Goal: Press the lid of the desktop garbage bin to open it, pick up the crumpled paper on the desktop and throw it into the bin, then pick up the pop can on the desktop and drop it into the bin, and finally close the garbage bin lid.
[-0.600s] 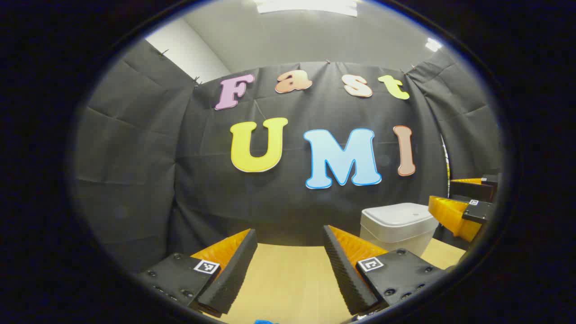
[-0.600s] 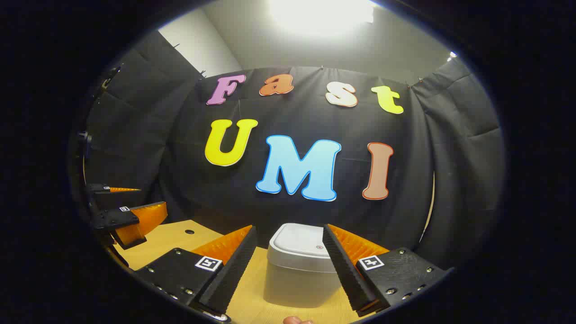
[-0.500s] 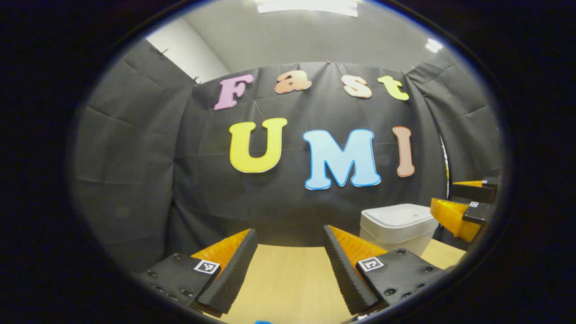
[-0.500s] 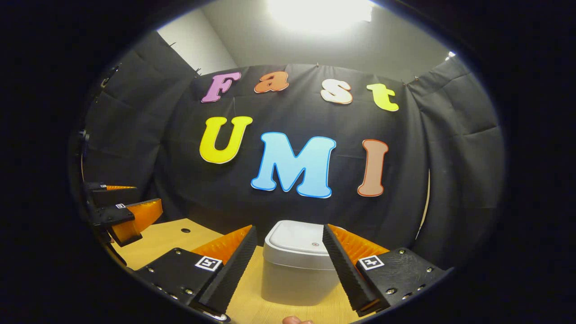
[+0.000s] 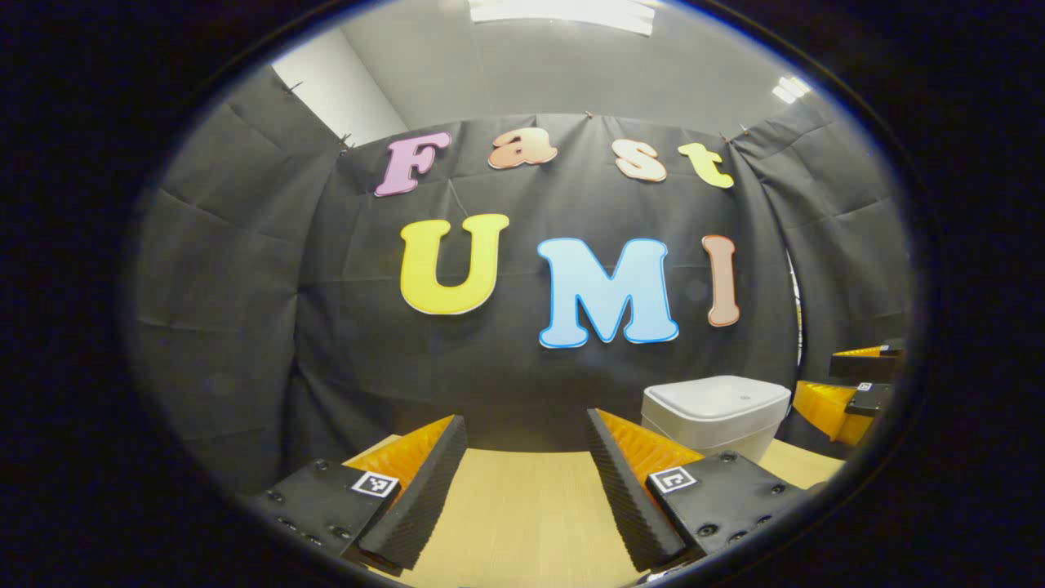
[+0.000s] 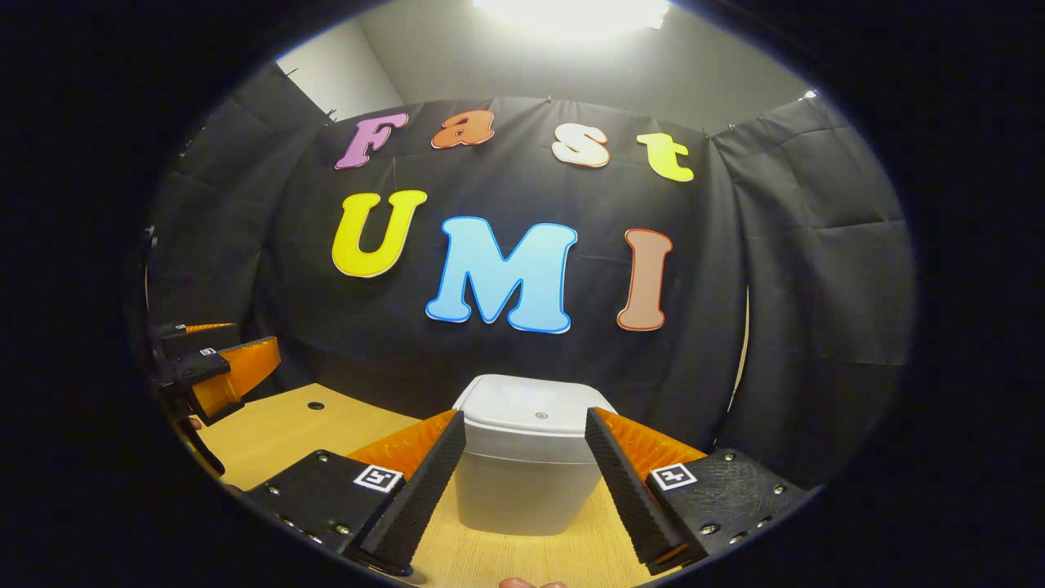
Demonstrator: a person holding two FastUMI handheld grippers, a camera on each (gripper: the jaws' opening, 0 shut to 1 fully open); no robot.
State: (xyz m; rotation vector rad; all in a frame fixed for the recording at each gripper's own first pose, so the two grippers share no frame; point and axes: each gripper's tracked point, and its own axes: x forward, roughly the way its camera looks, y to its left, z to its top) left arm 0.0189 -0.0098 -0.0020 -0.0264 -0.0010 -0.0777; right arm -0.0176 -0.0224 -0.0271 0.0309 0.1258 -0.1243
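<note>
Black cloth walled the booth on three sides, and a pale wooden desktop (image 6: 269, 425) ran along its foot under a bright ceiling light. On that desktop stood the white garbage bin (image 6: 522, 482), its lid (image 6: 531, 408) down flat, close to the back wall. In the right gripper view the right gripper (image 6: 522, 490) hung in front of the bin with its jaws spread wide apart, the bin framed in the gap between the two fingers and touched by neither. The left gripper (image 6: 216, 367) showed at the left edge of that view, well apart from the bin, its fingers also parted. In the left gripper view the left gripper (image 5: 522, 490) pointed at the back wall over bare desktop (image 5: 522, 506), jaws spread and holding nothing; the garbage bin (image 5: 714, 416) sat off to its right, and the right gripper (image 5: 849, 392) lay beyond it at the far right edge. A small dark hole (image 6: 315, 405) marked the desktop near the left gripper.
</note>
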